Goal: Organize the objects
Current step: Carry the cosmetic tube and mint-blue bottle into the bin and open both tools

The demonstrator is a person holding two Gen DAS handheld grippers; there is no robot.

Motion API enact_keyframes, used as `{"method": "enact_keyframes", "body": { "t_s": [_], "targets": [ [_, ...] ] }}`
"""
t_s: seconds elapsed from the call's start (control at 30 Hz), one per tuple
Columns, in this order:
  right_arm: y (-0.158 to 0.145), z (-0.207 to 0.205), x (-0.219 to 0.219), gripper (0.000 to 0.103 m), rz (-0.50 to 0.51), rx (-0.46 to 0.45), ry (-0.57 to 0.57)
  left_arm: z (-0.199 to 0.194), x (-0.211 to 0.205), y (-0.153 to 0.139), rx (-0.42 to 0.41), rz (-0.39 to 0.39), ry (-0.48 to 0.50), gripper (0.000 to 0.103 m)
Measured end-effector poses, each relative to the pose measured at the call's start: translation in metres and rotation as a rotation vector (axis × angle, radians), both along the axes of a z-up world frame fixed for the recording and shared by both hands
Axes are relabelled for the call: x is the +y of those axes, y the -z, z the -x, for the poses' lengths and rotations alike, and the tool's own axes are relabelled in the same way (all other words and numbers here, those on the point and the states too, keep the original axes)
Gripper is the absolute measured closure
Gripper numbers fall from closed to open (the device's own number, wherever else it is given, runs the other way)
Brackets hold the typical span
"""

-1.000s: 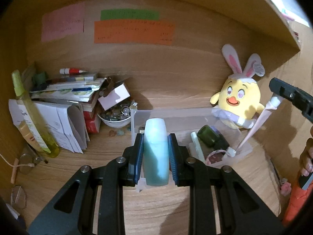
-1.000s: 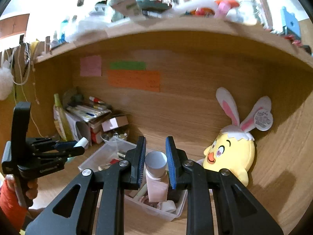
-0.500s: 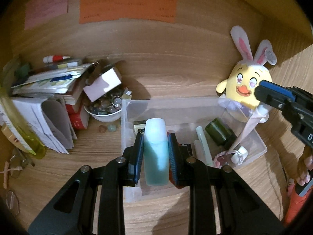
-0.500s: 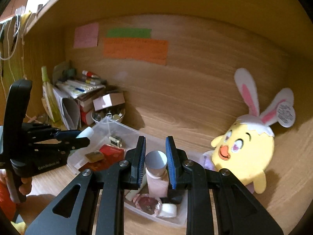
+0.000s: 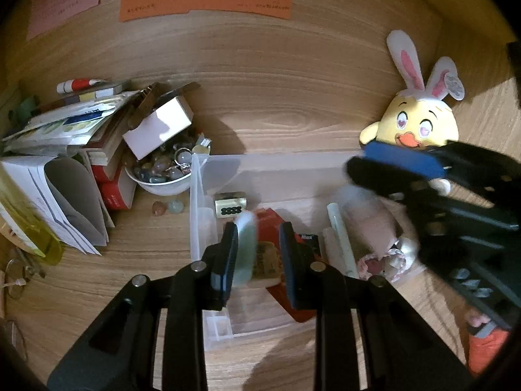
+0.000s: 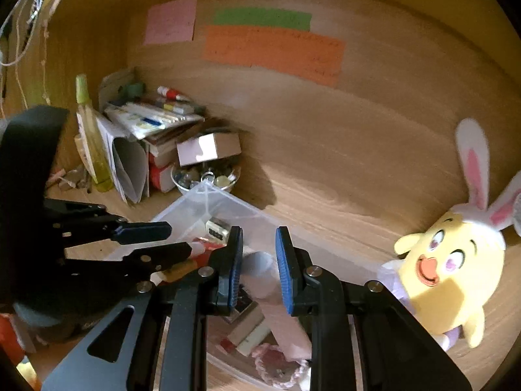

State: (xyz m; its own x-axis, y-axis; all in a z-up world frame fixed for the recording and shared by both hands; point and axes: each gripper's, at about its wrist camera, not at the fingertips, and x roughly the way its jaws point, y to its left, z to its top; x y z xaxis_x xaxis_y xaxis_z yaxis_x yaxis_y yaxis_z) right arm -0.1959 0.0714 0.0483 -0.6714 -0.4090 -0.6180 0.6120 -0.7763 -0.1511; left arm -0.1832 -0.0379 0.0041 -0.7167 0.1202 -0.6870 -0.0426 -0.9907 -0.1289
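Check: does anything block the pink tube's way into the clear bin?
Nothing visible does. The right gripper is open above the clear bin, the pink tube slants down into it, and the left gripper sits aside.

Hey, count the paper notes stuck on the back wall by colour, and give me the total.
pink note: 1
green note: 1
orange note: 1
Total: 3
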Motion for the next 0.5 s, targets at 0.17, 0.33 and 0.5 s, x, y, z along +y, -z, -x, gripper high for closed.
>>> {"method": "enact_keyframes", "body": {
  "t_s": [0.17, 0.33, 0.5],
  "targets": [
    [0.015, 0.014, -0.006, 0.084, -0.012, -0.069, 0.012, -0.007, -0.002, -0.006, 0.015, -0.006, 0.002, 0.074],
    [0.022, 0.017, -0.008, 0.065, -0.024, -0.078, 0.028, -0.015, -0.005, -0.011, 0.032, -0.018, 0.007, 0.073],
    [0.019, 0.012, -0.005, 0.056, -0.020, -0.082, 0.023, -0.025, -0.006, -0.018, 0.053, -0.015, 0.010, 0.066]
  ]
}}
